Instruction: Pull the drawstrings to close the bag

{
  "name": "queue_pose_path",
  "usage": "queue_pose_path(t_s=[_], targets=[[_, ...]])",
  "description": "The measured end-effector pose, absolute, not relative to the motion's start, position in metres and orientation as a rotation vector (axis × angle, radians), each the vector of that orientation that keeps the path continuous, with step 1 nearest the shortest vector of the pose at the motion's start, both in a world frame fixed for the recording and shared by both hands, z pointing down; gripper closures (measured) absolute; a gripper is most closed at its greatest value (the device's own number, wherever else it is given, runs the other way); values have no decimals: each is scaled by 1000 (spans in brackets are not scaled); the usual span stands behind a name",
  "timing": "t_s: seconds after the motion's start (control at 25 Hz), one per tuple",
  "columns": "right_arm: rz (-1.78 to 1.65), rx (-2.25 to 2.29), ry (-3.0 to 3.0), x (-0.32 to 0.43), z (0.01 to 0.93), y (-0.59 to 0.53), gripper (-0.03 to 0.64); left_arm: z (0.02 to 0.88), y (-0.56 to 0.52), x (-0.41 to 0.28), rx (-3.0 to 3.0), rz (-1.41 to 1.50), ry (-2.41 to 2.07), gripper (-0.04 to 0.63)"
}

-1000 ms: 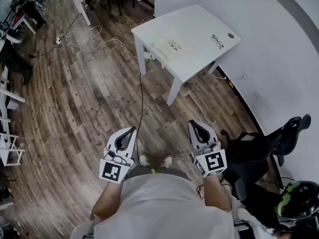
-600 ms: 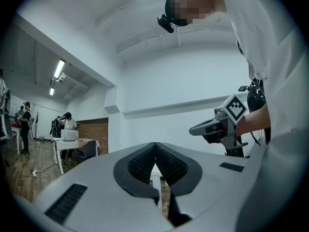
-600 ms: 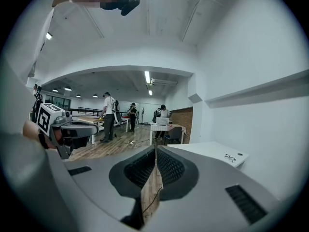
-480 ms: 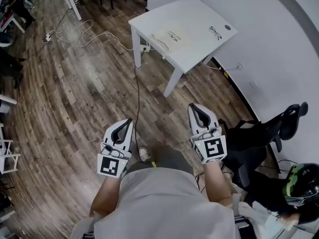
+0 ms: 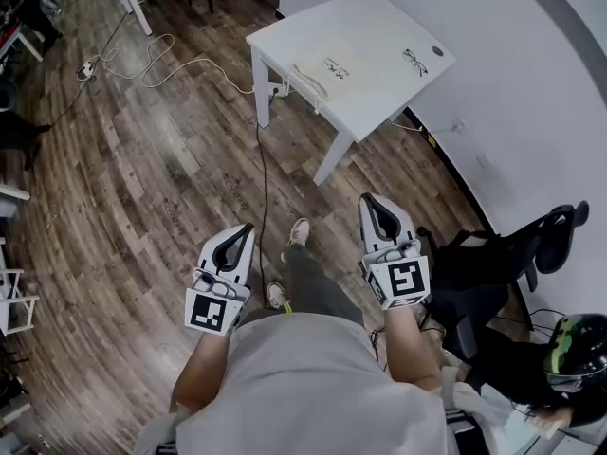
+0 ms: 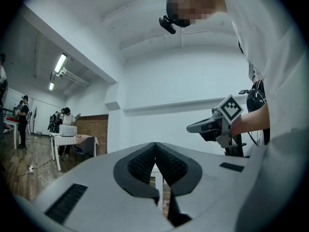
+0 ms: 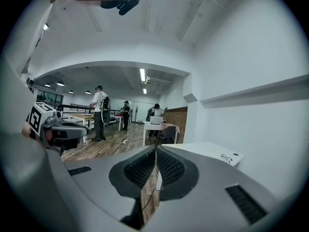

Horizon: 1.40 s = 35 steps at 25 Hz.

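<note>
Evidently the left hand-held gripper (image 5: 248, 228) and right hand-held gripper (image 5: 372, 201) were shut and empty, well short of the surface (image 5: 379, 27) bearing the drawstring bag (image 5: 327, 70); each probably needed opening before reaching one cord.

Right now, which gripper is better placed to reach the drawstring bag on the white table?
Right, marginally. Both the left gripper and right gripper are shut, empty and well short of the white table. The drawstring bag lies ahead, somewhat nearer the right gripper's tips. Closing it likely needs both.
</note>
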State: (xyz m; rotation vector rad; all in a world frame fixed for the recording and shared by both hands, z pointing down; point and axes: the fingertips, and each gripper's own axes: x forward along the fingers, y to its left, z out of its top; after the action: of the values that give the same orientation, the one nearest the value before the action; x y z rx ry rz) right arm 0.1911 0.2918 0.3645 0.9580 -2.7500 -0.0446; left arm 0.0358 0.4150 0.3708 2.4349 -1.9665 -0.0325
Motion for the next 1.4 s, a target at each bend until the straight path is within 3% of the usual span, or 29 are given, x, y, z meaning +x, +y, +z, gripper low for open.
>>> queue_pose_path(t_s=[0.28,0.88,1.4], targets=[[66,901,-2760,153,401,220,580,386,352,1,2376,36,-2004,584],[145,885,-2736,100,434,-1,580,393,108,-42,2399,117,-1962,584],[143,939,-2745,85,427,-52,580,375,34,-62,2435,101,-1988,584]])
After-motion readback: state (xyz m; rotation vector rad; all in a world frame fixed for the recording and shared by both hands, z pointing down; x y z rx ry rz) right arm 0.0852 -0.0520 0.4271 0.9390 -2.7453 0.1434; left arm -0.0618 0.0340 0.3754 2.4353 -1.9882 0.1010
